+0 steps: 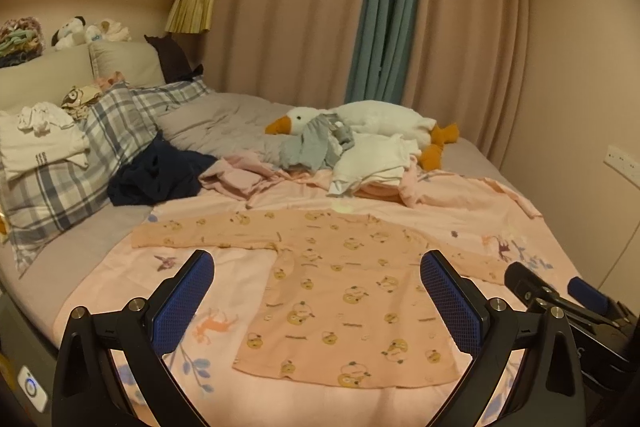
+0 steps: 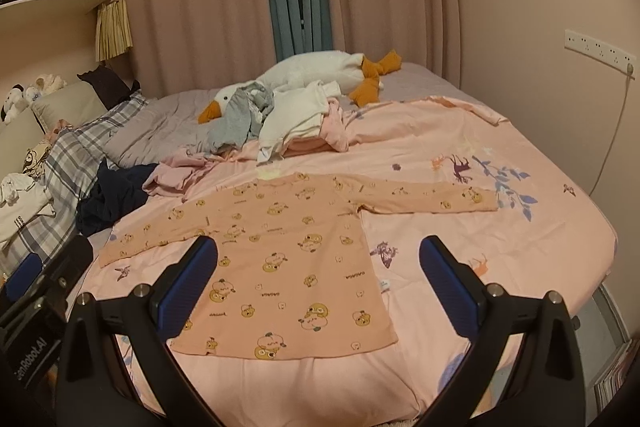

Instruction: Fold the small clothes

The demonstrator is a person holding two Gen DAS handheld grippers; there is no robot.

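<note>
1. Shirt (image 1: 344,291): peach, long-sleeved, cartoon print. Lies flat and unfolded on the pink sheet (image 1: 460,223), both sleeves spread out sideways, hem toward the cameras.
2. Left gripper (image 1: 316,303): jaws spread wide, nothing between them. Hovers over the shirt's hem end; blue pads (image 1: 184,303) frame the body of the shirt. No contact with cloth visible.
3. Right gripper (image 2: 318,287): released too, jaws wide apart, empty. Its left pad is over the shirt's body, its right pad over bare sheet just beside the shirt's edge.
4. Each gripper shows at the margin of the other's view: the right one low at the right of the left wrist view, the left one low at the left of the right wrist view. They sit side by side, near each other.
5. Beyond the shirt, a loose pile of clothes (image 2: 292,115): white, grey and pink pieces, unfolded, partly against a plush goose (image 2: 320,71).
6. Dark navy garment (image 1: 156,175) bunched to the left of the pile, touching a plaid pillow (image 1: 72,163).
7. White garments (image 1: 40,139) rest on the pillow's far end.
8. Curtains (image 1: 288,7) close off the wall behind the bed.
</note>
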